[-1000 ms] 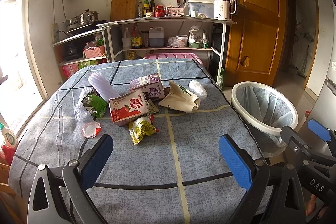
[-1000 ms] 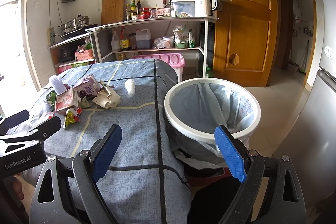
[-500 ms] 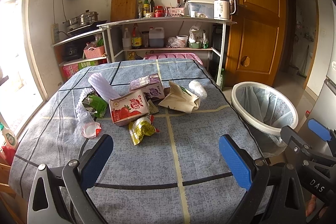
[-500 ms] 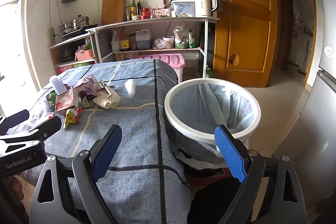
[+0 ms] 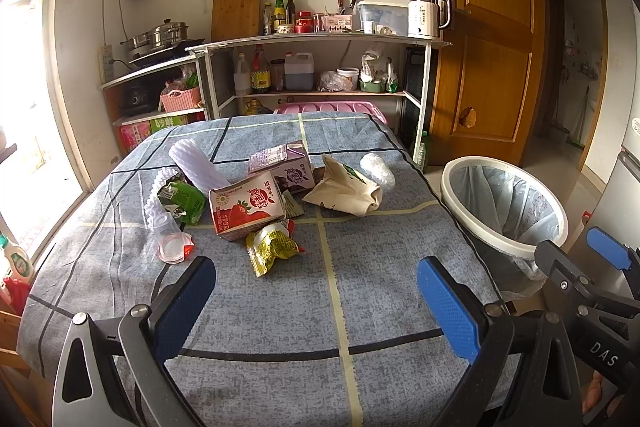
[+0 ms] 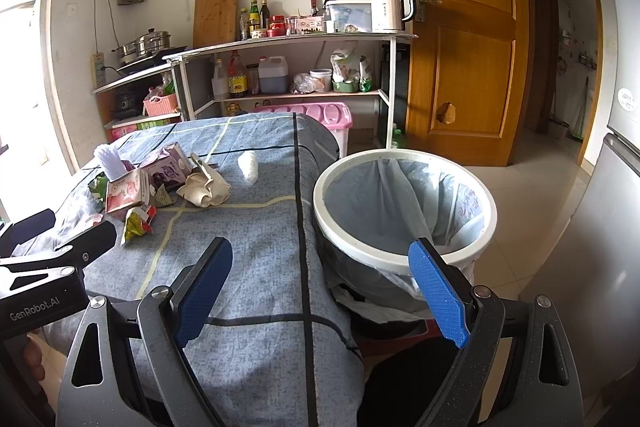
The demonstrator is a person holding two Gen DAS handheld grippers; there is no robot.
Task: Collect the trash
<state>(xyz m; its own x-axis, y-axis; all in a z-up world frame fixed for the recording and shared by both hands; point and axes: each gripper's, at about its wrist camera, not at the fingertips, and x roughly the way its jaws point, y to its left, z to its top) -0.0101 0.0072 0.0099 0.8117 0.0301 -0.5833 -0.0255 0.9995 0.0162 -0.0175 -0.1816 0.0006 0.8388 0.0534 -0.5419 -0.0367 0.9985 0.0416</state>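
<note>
Trash lies in a heap on the blue checked tablecloth (image 5: 256,311): a strawberry milk carton (image 5: 245,207), a purple carton (image 5: 286,167), a yellow wrapper (image 5: 272,246), a beige paper bag (image 5: 345,191), a green packet (image 5: 182,199), a clear cup (image 5: 170,239) and white foam sleeves (image 5: 197,165). A white bin with a blue liner (image 5: 504,205) stands right of the table, also in the right wrist view (image 6: 404,205). My left gripper (image 5: 314,301) is open and empty, short of the heap. My right gripper (image 6: 320,289) is open and empty by the bin.
Kitchen shelves (image 5: 320,67) with bottles, pots and a kettle stand behind the table. A pink crate (image 6: 316,115) sits at the table's far end. A wooden door (image 6: 464,39) and a fridge (image 6: 616,187) are to the right. A window is on the left.
</note>
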